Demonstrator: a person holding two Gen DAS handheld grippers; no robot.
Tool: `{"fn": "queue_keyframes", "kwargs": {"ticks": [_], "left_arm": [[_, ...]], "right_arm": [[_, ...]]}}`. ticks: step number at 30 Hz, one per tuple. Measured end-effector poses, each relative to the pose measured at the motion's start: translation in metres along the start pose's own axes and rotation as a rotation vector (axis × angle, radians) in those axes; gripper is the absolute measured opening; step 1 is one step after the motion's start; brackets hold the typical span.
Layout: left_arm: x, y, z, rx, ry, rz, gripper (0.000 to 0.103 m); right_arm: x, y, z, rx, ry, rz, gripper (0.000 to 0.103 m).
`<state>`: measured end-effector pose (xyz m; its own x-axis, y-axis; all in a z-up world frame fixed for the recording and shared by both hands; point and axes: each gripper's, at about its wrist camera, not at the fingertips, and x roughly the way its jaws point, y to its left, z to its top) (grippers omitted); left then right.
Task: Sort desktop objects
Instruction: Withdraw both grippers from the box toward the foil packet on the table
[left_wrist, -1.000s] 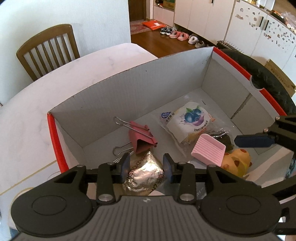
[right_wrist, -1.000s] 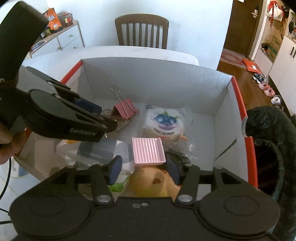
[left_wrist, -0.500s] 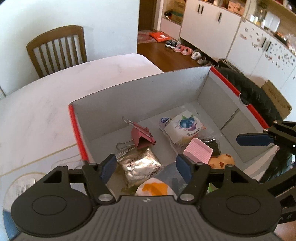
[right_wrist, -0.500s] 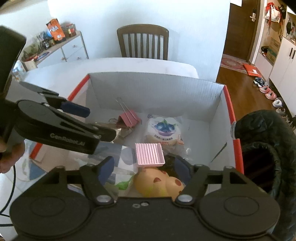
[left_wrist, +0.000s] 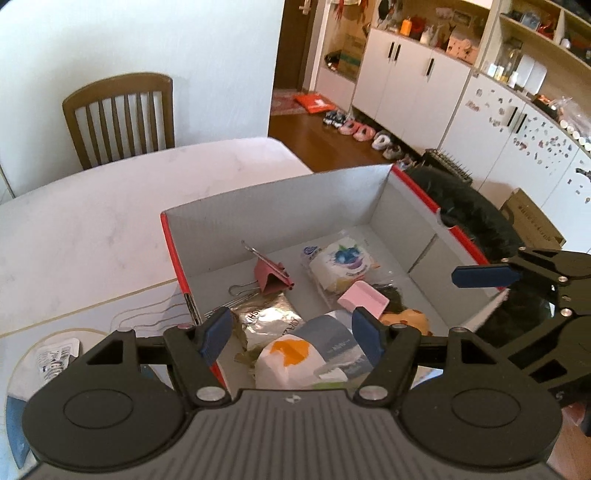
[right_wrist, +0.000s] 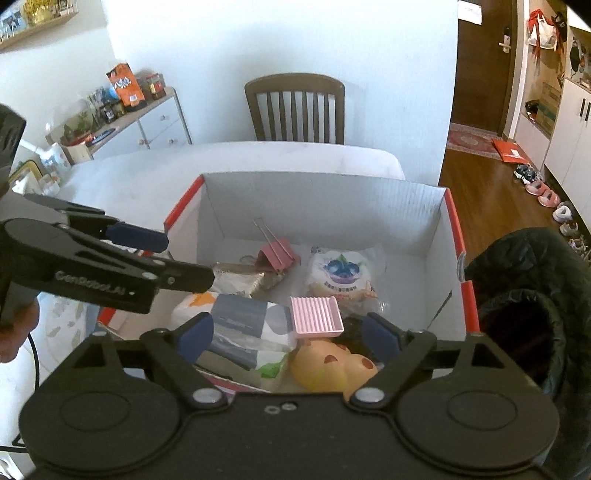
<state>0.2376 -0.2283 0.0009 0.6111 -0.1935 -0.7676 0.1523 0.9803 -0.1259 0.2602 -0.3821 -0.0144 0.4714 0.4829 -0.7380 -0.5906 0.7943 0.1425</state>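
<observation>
Looks like a drop-off just wrapped: left hand-held gripper (left_wrist: 291, 338) and right hand-held gripper (right_wrist: 288, 338) both spread apart, empty, jaws just been opening, hanging above the box (left_wrist: 277, 206) on the worktop (left_wrist: 92, 229). Foil packet (left_wrist: 267, 321), pink tray (right_wrist: 317, 315), yellow toy (right_wrist: 332, 365) all lying inside, below the fingers. Next up, probably grabbing that wrapper (left_wrist: 55, 356) left of the box.

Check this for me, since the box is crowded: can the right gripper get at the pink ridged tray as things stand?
Probably yes: the right gripper is open, and the pink ridged tray lies uncovered on top, just ahead.

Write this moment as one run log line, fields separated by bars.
left gripper: open, empty | right gripper: just opened, empty | foil pack, yellow toy: in box
</observation>
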Motion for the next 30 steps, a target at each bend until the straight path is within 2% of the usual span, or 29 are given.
{"fn": "queue_keyframes", "kwargs": {"ticks": [3, 5, 9, 12, 22, 25, 30], "left_arm": [[-0.01, -0.001, -0.004, 0.007, -0.017, -0.009, 0.072], [-0.018, 0.001, -0.009, 0.009, -0.029, -0.015, 0.077], [-0.031, 0.006, -0.017, 0.02, -0.049, -0.02, 0.078], [-0.042, 0.014, -0.024, 0.029, -0.069, -0.02, 0.083], [-0.072, 0.061, -0.054, 0.007, -0.089, -0.033, 0.09], [-0.079, 0.081, -0.062, -0.006, -0.09, -0.03, 0.1], [-0.091, 0.113, -0.079, -0.032, -0.084, -0.032, 0.101]], "right_arm": [[-0.007, 0.004, -0.001, -0.002, -0.017, -0.005, 0.092], [-0.01, 0.008, -0.002, 0.001, -0.027, -0.009, 0.093], [-0.017, 0.021, -0.003, -0.003, -0.044, -0.016, 0.093], [-0.021, 0.034, -0.005, -0.005, -0.059, -0.028, 0.094], [-0.023, 0.09, -0.008, 0.0, -0.079, -0.049, 0.097], [-0.019, 0.108, -0.009, 0.018, -0.077, -0.05, 0.097], [-0.012, 0.138, -0.009, 0.028, -0.076, -0.054, 0.097]]}}
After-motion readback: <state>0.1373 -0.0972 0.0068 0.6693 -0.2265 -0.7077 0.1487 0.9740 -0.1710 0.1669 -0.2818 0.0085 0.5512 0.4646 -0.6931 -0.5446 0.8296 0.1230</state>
